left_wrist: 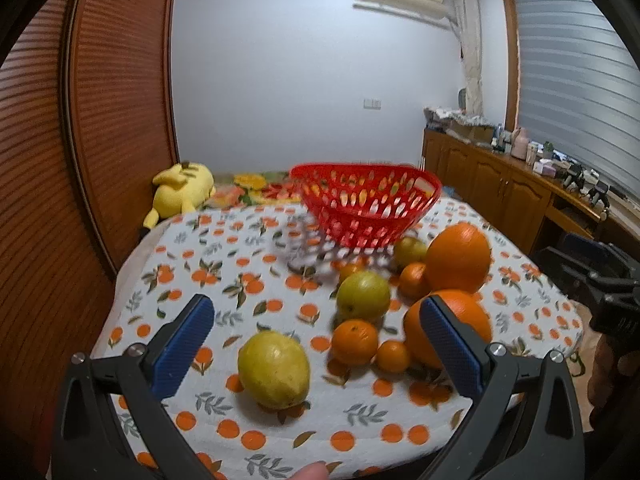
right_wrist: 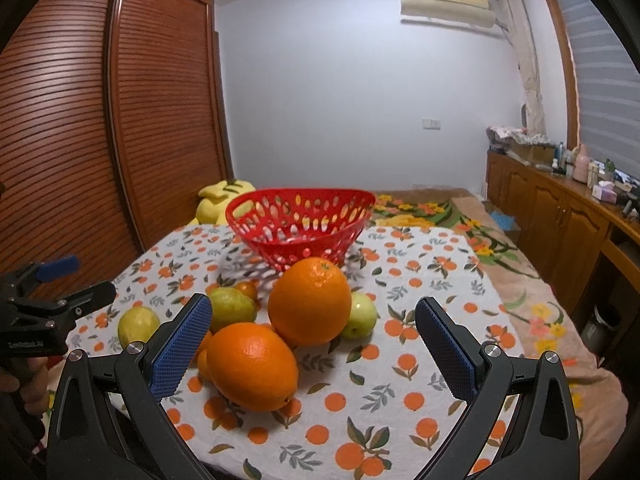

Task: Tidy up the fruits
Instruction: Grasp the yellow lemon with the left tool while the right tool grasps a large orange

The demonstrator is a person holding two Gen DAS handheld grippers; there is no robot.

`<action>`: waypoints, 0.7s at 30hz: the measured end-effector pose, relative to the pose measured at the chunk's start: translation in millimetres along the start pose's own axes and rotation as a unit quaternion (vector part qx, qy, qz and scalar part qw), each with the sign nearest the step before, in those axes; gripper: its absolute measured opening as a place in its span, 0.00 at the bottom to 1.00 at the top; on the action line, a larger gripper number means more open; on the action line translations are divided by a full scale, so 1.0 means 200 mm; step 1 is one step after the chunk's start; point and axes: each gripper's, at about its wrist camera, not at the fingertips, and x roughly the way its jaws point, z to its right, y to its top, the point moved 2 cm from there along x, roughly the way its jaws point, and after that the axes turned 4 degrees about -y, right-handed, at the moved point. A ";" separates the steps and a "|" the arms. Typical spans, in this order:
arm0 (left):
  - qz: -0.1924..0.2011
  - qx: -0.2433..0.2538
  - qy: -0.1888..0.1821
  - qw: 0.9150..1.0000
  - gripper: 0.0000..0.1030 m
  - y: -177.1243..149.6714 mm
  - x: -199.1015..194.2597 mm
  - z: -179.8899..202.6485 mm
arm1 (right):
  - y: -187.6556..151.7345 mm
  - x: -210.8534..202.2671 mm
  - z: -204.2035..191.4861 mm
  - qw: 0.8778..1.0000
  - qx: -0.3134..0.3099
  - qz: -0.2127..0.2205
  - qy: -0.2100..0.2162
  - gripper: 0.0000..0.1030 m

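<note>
A red perforated basket (left_wrist: 366, 208) (right_wrist: 298, 220) stands empty at the far side of the table. Fruit lies loose in front of it: two big oranges (left_wrist: 458, 258) (right_wrist: 308, 300), several small tangerines (left_wrist: 355, 342), green-yellow fruits (left_wrist: 363, 295) (right_wrist: 232, 308) and a yellow one (left_wrist: 274, 374) nearest the left gripper. My left gripper (left_wrist: 316, 324) is open above the table's near edge, the yellow fruit between its blue pads. My right gripper (right_wrist: 314, 320) is open and empty, the near big orange (right_wrist: 253, 366) between its fingers.
The table carries an orange-print cloth (right_wrist: 400, 380). A yellow plush toy (left_wrist: 182, 190) lies behind it on a flowered bed. A wooden wardrobe (right_wrist: 120, 120) stands left, a cluttered wooden cabinet (right_wrist: 568, 208) right. The other gripper shows at each view's edge (left_wrist: 600, 280).
</note>
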 end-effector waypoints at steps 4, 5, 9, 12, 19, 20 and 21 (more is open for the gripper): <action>-0.024 -0.008 0.004 1.000 1.00 -0.06 0.07 -0.07 | -0.01 0.07 -0.01 1.000 -0.007 -0.015 0.007 1.00; -0.026 -0.009 0.005 1.000 1.00 -0.08 0.09 -0.08 | -0.01 0.09 -0.01 1.000 -0.009 -0.018 0.011 1.00; -0.040 -0.013 0.008 0.999 1.00 -0.12 0.14 -0.13 | -0.01 0.14 -0.02 0.999 -0.012 -0.027 0.018 0.99; -0.049 -0.017 0.009 0.999 1.00 -0.14 0.17 -0.16 | 0.00 0.19 -0.02 0.999 -0.015 -0.037 0.022 0.99; -0.079 -0.025 -0.005 0.997 0.96 -0.20 0.25 -0.22 | -0.01 0.31 -0.01 0.997 -0.011 -0.067 0.033 0.99; -0.084 -0.027 -0.008 0.996 0.94 -0.20 0.26 -0.22 | -0.01 0.33 0.00 0.997 -0.010 -0.070 0.033 0.99; -0.091 -0.030 -0.013 0.995 0.93 -0.21 0.27 -0.23 | -0.01 0.35 0.00 0.997 -0.010 -0.075 0.032 0.99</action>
